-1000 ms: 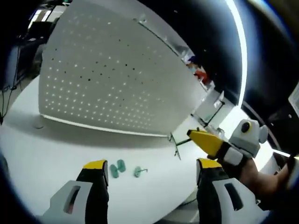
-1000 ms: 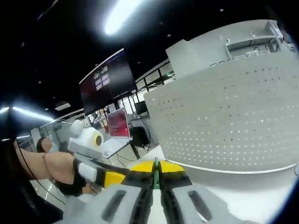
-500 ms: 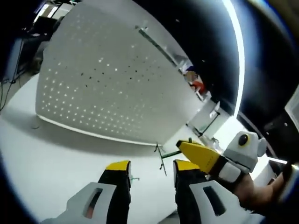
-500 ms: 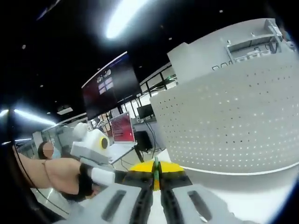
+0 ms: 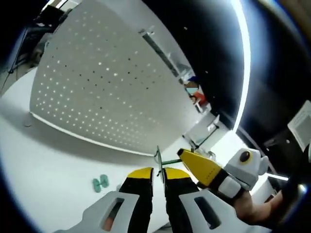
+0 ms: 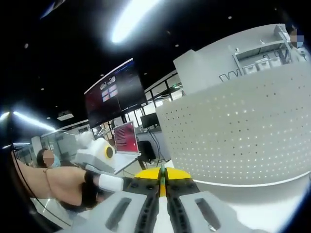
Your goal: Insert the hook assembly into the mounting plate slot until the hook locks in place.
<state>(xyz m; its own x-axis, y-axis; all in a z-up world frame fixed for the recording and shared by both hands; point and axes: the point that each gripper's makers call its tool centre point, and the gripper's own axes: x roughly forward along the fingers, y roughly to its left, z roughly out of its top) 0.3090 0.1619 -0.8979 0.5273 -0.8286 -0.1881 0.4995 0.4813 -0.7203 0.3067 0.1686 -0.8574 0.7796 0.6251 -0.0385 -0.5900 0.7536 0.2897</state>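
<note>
Holding both grippers near the perforated mounting plate (image 5: pixel 107 92), we saw the left gripper (image 5: pixel 158 174) clamped on a thin green hook (image 5: pixel 158 158), the right gripper (image 5: pixel 187 158) at its 3 o'clock; in the right gripper view, that gripper (image 6: pixel 162 175) pinched a green sliver. Two teal pieces (image 5: pixel 100 183) lay on the white surface (image 5: pixel 43 165).

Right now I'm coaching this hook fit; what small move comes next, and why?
Probably carry the hook toward the pegboard. Both the left tongs and right tongs look shut on its wire, and it sits apart from the board.
</note>
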